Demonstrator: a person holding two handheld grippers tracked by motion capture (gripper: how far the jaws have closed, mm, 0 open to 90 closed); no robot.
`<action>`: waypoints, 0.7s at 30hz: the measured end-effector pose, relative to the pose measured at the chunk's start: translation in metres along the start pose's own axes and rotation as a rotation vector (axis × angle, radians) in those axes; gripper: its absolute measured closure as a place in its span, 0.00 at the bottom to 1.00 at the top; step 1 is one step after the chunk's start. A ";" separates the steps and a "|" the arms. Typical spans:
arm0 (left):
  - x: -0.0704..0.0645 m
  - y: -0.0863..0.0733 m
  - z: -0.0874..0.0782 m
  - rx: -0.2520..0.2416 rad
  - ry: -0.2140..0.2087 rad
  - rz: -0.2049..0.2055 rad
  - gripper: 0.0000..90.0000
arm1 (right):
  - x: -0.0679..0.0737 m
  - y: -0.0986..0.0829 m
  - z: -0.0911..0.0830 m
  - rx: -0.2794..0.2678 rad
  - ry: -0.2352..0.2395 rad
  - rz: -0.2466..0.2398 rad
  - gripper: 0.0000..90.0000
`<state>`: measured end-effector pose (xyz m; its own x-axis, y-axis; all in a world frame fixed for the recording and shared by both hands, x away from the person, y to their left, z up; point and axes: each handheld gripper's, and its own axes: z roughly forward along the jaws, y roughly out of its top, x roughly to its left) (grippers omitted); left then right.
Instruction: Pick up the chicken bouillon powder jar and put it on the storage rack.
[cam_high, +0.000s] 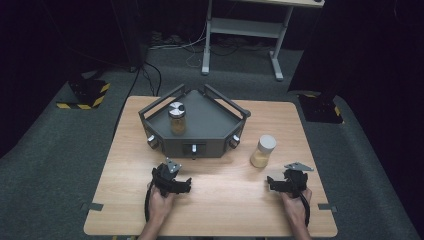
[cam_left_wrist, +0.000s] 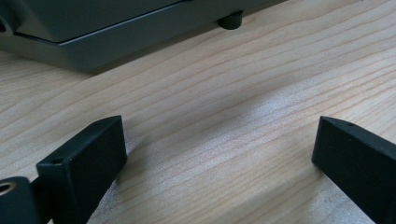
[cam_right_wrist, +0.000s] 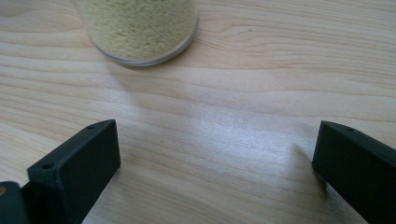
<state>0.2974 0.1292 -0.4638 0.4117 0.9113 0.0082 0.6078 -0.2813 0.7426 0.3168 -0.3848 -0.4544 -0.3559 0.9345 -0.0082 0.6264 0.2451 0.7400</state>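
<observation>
Standing upright on the tabletop, white-lidded jar lay at eleven o'clock from the right hand-held gripper, the nearer one; both hand-held grippers rested empty, jaws spread wide; left hand-held gripper.

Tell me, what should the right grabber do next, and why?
Probably ease the right gripper forward toward the white-lidded jar. Its jaws stand wide open and empty, and the jar stands upright on the table just ahead, not yet between them.
</observation>
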 end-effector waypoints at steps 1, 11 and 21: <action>0.000 0.000 0.000 0.000 0.000 0.000 0.03 | -0.001 0.001 0.000 -0.001 0.011 -0.001 0.00; 0.000 0.000 0.000 0.000 0.000 0.000 0.03 | 0.002 0.018 -0.008 -0.063 0.057 -0.036 0.01; 0.000 0.000 0.000 0.000 0.000 0.000 0.03 | 0.006 0.041 -0.003 -0.089 0.086 -0.062 0.02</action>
<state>0.2974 0.1292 -0.4638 0.4115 0.9114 0.0078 0.6082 -0.2809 0.7424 0.3385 -0.3702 -0.4221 -0.4520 0.8920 -0.0008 0.5388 0.2738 0.7967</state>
